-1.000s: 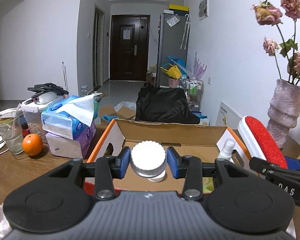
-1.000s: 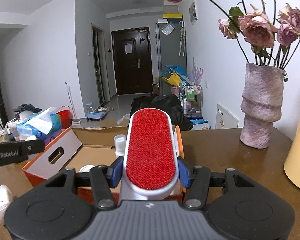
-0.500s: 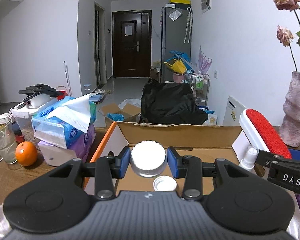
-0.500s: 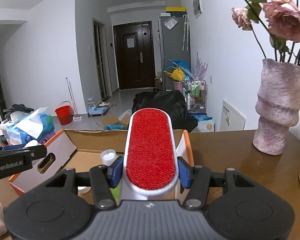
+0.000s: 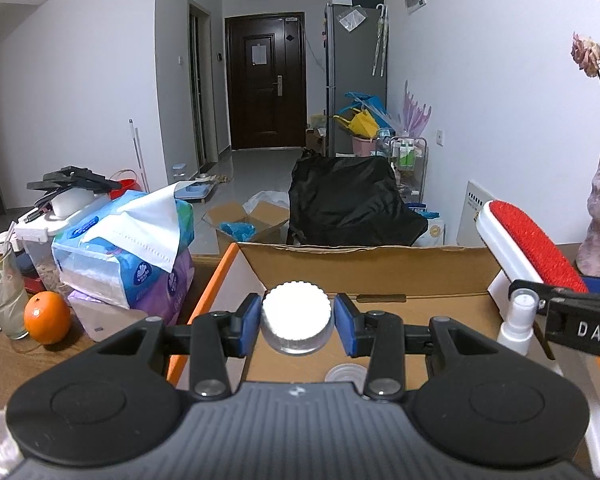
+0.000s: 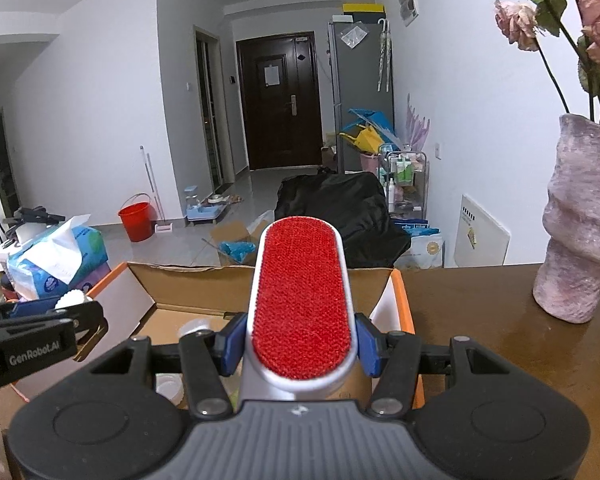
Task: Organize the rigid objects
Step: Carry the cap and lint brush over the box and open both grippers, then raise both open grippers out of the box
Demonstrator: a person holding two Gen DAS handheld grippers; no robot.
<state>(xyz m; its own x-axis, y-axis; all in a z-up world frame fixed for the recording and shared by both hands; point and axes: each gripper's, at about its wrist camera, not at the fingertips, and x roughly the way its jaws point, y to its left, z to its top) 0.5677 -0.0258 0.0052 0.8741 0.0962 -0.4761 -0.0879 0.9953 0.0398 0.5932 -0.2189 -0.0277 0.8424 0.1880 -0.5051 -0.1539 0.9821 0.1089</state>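
holding both loads over the open box [image 5: 364, 268], the left gripper [image 5: 296, 322] has its jaws pinching a white-capped jar [image 5: 297, 316], and the right gripper [image 6: 300, 342] has its jaws clamped on the sides of a red lint brush [image 6: 300, 300] that sticks out forward past them. below and just ahead of the left jaws the box floor carries a loose lid [image 5: 346, 372], and to their right a small spray bottle [image 5: 518, 320] stands close to the right-hand tool. the likely trouble, as i judge it, is crowding: the two tools hang close together over one opening, so a lowering brush could knock the bottle over, or the jar could come down on the lid and tip. the jar is gripped by its ribbed cap only, so a bump on the box wall might twist it loose.
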